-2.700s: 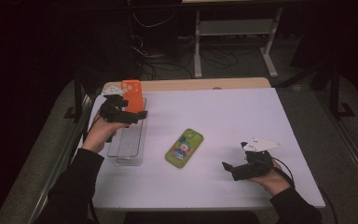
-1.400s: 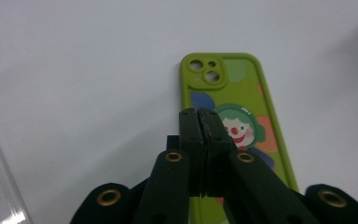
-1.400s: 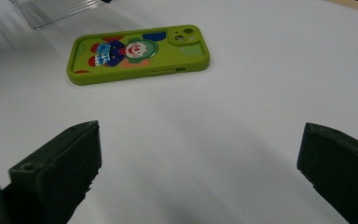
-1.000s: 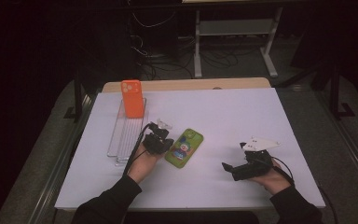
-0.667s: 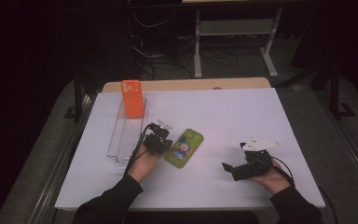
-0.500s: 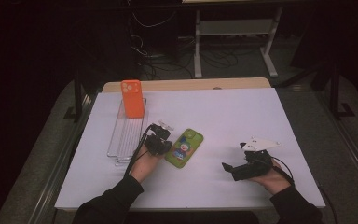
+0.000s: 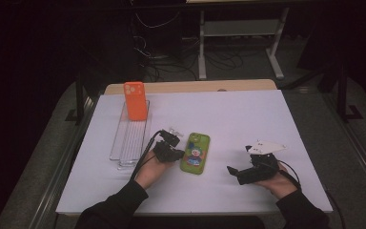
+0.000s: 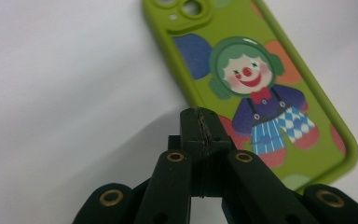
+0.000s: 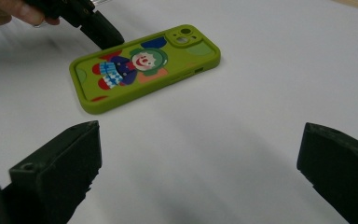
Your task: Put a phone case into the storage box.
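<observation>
Green phone case [image 7: 196,152] lies flat, clown side up, just below the middle of the high view on the white table [image 7: 248,119]. The left hand-held gripper [image 7: 174,153] sits right at the case's left edge, jaws pressed together with nothing between them, the tips seemingly touching the rim, though the contact is hard to confirm. Over at lower right, the right hand-held gripper [image 7: 232,170] rests low on the table with its jaws spread wide, pointing towards the case. At upper left, an orange phone case [image 7: 135,100] stands at the far end of a clear tray [image 7: 129,143]. This looks like the approach to the green one: next the left jaws must open and straddle an edge to lift it.
</observation>
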Tool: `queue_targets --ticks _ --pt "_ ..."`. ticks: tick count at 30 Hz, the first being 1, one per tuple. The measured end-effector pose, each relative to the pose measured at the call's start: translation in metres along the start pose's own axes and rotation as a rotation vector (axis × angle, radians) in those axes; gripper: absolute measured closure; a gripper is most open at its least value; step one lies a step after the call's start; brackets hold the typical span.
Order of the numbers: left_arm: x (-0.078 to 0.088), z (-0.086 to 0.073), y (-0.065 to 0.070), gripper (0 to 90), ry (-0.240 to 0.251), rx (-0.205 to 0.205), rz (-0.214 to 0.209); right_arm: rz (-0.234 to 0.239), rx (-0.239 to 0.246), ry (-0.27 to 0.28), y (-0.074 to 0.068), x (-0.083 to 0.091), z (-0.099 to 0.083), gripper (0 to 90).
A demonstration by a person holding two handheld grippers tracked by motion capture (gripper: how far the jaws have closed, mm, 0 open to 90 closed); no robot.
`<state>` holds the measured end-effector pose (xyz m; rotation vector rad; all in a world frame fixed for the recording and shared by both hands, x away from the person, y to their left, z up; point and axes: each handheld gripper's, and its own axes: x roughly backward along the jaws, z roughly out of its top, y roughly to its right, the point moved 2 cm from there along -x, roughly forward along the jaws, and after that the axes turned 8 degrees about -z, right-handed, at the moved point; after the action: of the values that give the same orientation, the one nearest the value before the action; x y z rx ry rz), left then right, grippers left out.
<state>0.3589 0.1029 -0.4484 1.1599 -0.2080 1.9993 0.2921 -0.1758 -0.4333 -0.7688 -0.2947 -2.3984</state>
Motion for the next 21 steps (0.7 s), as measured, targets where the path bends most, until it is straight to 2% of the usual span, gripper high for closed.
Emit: queue_targets --ticks 5,9,10,13,15,17,19,20,21 --pt "-0.005 0.003 0.008 89.6 0.004 -0.016 -0.043 0.000 -0.001 -0.001 0.000 0.000 0.000 0.0" --pt "-0.010 0.005 0.015 89.6 0.016 -0.006 -0.072 -0.005 0.004 0.010 0.001 0.000 0.000 0.0" --pt "-0.011 0.006 0.017 89.6 0.012 -0.017 -0.079 -0.004 -0.001 0.005 0.001 0.001 0.000 0.0" --pt "-0.015 0.007 0.027 89.6 0.005 -0.019 -0.111 -0.005 -0.005 0.004 0.001 0.001 0.001 0.0" --pt "-0.016 0.006 0.033 89.6 -0.013 -0.046 -0.118 -0.004 -0.004 0.005 0.001 0.002 0.001 0.0" --pt "-0.018 0.006 0.039 89.6 -0.021 -0.045 -0.142 -0.005 -0.004 0.007 0.001 0.002 0.001 0.0" --pt "-0.021 0.006 0.046 89.6 -0.006 -0.036 -0.164 -0.005 -0.004 0.007 0.001 0.002 0.001 0.0" --pt "-0.021 0.006 0.048 89.6 -0.018 -0.055 -0.172 -0.004 -0.004 0.007 0.001 0.002 0.001 0.0" --pt "-0.023 0.006 0.051 89.6 -0.012 -0.048 -0.177 -0.004 -0.004 0.008 0.001 0.002 0.001 0.0"
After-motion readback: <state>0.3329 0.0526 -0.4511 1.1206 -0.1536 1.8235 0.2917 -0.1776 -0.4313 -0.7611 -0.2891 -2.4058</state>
